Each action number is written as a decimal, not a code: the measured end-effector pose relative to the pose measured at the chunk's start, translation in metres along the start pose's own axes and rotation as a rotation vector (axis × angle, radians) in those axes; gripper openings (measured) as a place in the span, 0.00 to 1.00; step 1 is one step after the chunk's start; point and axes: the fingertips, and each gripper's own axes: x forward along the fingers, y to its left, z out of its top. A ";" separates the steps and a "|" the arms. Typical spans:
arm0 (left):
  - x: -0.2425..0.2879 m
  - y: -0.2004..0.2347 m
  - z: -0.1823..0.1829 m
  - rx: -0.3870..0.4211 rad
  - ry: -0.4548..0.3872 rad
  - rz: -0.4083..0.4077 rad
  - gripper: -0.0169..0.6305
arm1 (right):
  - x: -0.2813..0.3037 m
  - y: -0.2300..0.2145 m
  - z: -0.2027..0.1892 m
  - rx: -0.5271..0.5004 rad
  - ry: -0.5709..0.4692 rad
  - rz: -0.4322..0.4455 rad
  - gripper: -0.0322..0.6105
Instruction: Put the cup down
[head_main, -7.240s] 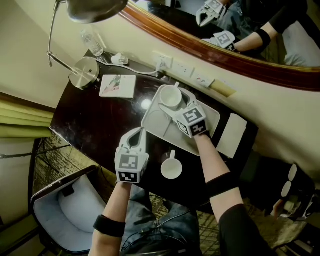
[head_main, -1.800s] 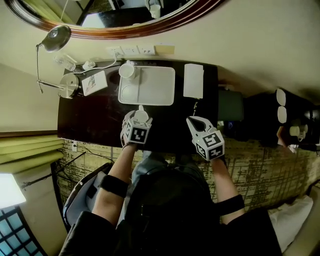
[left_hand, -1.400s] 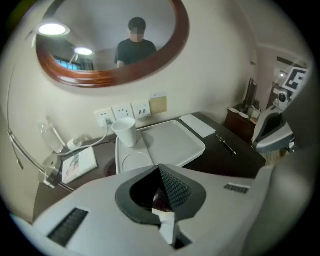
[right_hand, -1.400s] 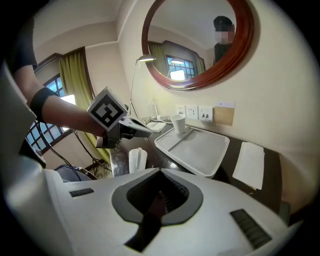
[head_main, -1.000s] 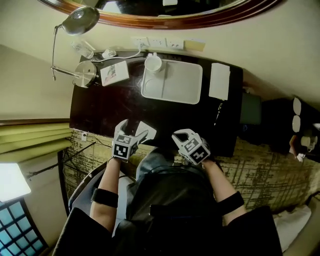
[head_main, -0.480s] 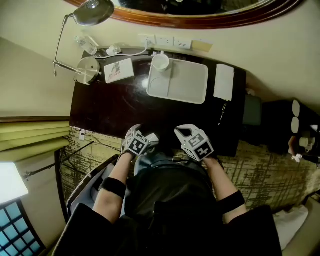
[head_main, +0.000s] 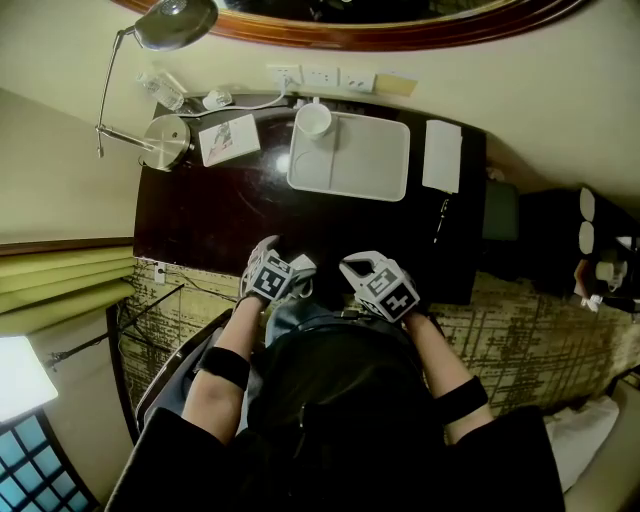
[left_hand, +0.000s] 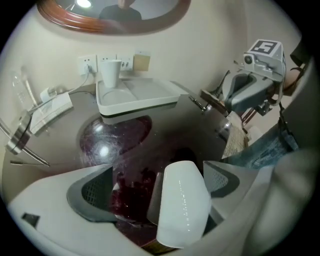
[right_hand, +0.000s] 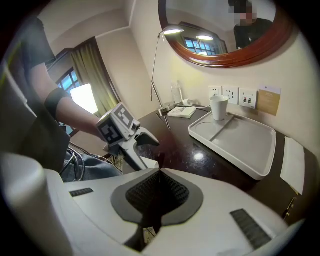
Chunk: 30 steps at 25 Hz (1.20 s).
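Seemingly tipped, the cup points its narrower end toward the tray.

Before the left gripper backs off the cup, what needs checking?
1. Left gripper jaws open: ok; they have just been opening, cup between them.
2. Pads clear of cup: cannot tell; one sits very close.
3. Cup resting on table: cannot tell; it is at the near edge.
4. Right gripper shut and empty: ok.
5. Tray out of the way: ok, at the far side.
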 end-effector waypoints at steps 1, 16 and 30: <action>0.000 0.005 0.006 -0.003 -0.013 0.012 0.90 | 0.002 0.002 -0.004 -0.003 0.011 0.007 0.08; 0.019 0.058 0.025 -0.036 0.029 0.275 0.61 | 0.022 0.015 -0.049 0.023 0.133 0.065 0.21; -0.043 0.080 0.041 -0.146 -0.202 0.243 0.61 | 0.046 0.024 -0.044 0.633 -0.074 0.334 0.30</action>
